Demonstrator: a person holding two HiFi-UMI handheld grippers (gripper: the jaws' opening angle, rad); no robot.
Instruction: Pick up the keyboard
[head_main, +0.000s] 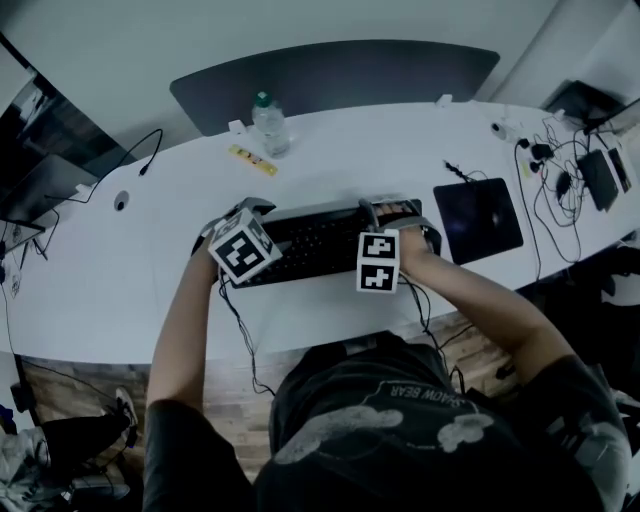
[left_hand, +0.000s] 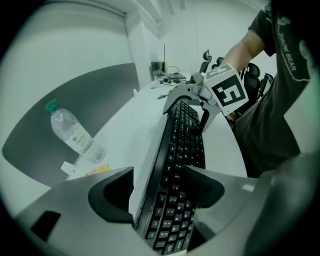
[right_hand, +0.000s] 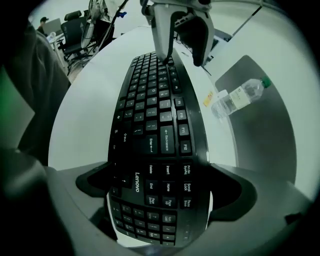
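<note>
Right gripper clamps the number-pad end of the keyboard while left gripper stands wide open astride its other end (pads seemingly not pressing), so it apparently rests on the white desk, unlifted.

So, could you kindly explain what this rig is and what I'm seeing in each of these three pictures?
No robot here: a person holds a two-jaw tool in each hand. One picture comes from a camera on the person's head, looking down; the other two from cameras riding on the tools, looking along their jaws. On the white table are a black keyboard, a water bottle, a dark mouse pad and cables. The left tool stands open around one end of the keyboard, not gripping. The right tool seems closed on the other end's long edges.
</note>
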